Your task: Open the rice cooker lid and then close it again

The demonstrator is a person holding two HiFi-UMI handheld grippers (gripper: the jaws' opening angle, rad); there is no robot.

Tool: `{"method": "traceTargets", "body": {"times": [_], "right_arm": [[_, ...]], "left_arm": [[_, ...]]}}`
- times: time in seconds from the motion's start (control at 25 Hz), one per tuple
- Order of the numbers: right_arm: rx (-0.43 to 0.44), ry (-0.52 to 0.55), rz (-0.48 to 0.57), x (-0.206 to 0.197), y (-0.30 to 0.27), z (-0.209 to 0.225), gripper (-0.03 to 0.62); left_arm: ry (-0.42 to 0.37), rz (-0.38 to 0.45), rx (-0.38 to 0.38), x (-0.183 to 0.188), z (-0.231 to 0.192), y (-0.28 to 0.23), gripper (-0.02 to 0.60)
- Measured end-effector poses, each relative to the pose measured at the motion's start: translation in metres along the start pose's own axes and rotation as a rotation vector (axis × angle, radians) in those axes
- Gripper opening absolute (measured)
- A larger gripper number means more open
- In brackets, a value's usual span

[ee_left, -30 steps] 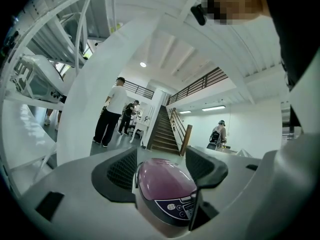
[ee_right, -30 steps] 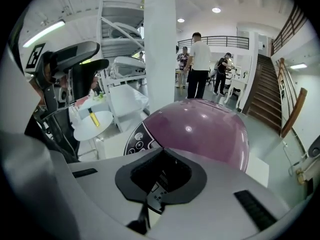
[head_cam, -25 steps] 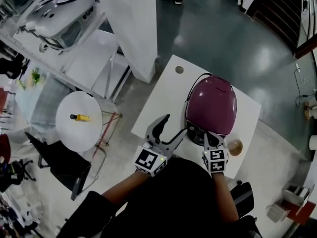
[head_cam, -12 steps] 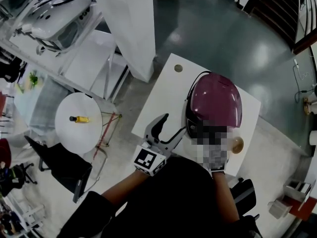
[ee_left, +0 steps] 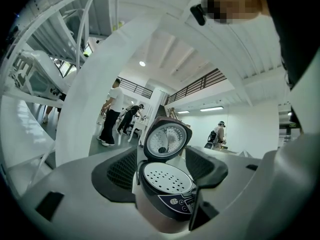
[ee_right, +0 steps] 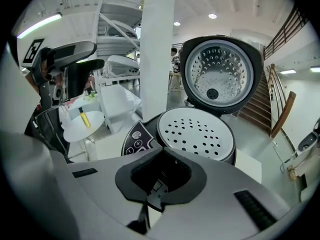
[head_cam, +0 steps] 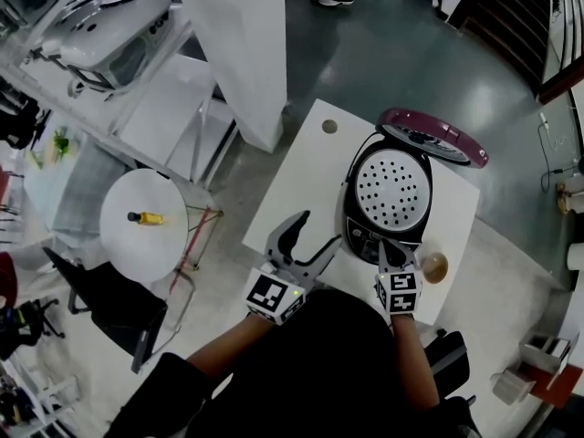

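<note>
Lid (head_cam: 436, 139) up, rice cooker (head_cam: 361, 237) open. Right fingers (head_cam: 384, 254) pressed together at its front; left fingers (head_cam: 290, 233) spread, empty. To close: press lid rim down evenly until latched.

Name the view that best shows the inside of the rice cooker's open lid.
The right gripper view: the lid faces the camera, large and unobstructed. The left gripper view shows the lid from inside too, but smaller. The head view catches the lid nearly edge-on.
</note>
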State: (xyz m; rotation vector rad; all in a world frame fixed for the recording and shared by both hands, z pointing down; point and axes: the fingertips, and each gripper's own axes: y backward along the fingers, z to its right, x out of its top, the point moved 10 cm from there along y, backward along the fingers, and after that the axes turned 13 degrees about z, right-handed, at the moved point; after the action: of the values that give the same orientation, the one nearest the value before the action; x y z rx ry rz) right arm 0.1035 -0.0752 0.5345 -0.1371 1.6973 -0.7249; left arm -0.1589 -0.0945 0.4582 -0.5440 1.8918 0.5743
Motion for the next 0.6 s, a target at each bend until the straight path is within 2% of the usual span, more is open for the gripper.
{"method": "traceTargets", "body": {"times": [0.32,0.6], "right_arm": [[-0.007,-0.008,-0.005,0.001,0.000,-0.001,0.000],[-0.025,-0.030,0.029,-0.001,0.001,-0.001,0.000]], "left_arm": [[0.002,0.000,0.007,0.000,-0.002,0.008,0.282],[0.052,-0.023,0.003,-0.003,-0.002,0.009,0.282]]}}
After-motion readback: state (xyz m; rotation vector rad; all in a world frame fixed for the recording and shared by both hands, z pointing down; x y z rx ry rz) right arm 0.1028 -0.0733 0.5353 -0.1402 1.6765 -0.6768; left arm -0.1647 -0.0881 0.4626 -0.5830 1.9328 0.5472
